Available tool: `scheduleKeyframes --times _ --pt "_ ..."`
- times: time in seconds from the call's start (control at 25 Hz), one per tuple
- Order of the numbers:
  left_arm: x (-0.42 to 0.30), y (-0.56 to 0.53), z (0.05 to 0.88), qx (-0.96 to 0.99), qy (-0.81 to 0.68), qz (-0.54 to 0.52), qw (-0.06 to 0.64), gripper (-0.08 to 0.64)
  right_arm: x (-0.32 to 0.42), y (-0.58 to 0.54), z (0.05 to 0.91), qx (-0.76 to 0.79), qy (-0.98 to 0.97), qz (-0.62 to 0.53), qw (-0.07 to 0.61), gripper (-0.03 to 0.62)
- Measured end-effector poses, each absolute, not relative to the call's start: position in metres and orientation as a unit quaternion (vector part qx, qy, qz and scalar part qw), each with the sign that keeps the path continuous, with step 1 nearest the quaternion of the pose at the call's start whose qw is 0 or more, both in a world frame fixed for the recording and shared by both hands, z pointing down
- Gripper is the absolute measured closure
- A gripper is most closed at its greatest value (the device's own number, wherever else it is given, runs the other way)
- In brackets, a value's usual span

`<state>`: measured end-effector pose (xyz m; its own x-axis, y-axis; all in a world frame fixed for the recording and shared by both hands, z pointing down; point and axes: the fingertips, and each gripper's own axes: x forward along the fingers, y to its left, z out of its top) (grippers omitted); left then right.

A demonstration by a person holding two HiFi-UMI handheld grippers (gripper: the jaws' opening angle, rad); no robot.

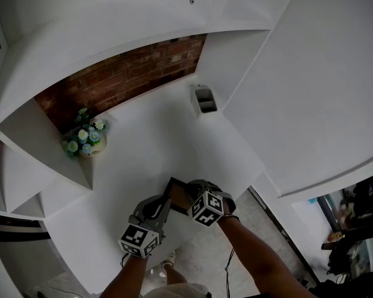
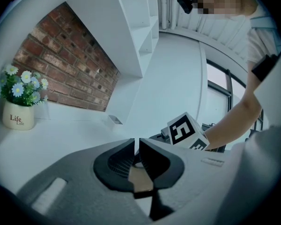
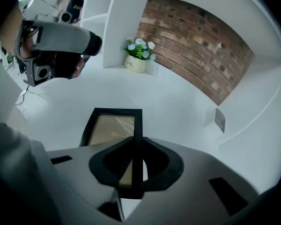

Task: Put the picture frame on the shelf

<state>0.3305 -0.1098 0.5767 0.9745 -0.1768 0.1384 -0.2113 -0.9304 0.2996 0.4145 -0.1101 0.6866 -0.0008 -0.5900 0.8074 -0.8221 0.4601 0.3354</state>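
A black picture frame (image 1: 177, 194) with a brown panel is held over the front part of the white shelf (image 1: 155, 135). My left gripper (image 1: 163, 205) is shut on its left edge; in the left gripper view the brown backing (image 2: 141, 181) sits pinched between the jaws of that gripper (image 2: 137, 149). My right gripper (image 1: 189, 197) is shut on the opposite edge. In the right gripper view the frame (image 3: 113, 128) stretches forward from the right gripper (image 3: 137, 146), tilted over the shelf.
A white pot of flowers (image 1: 87, 140) stands at the shelf's back left by the brick wall (image 1: 124, 73). A small grey holder (image 1: 205, 99) sits at the back right. White side panels close in the shelf on both sides.
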Motion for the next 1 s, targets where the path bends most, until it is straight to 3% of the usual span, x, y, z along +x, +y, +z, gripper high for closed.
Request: scheduleKeyframes --times 0.44,1.0 --pt "0.300 -0.116 0.563 0.979 -0.124 0.038 0.160 0.541 0.381 -0.130 0.640 0.485 -0.683 -0.057 0.543 0.523" --pt "0.254 -0.129 0.537 0.974 -0.164 0.005 0.159 0.541 0.332 -0.157 0.574 0.482 -0.689 -0.148 0.520 0.523"
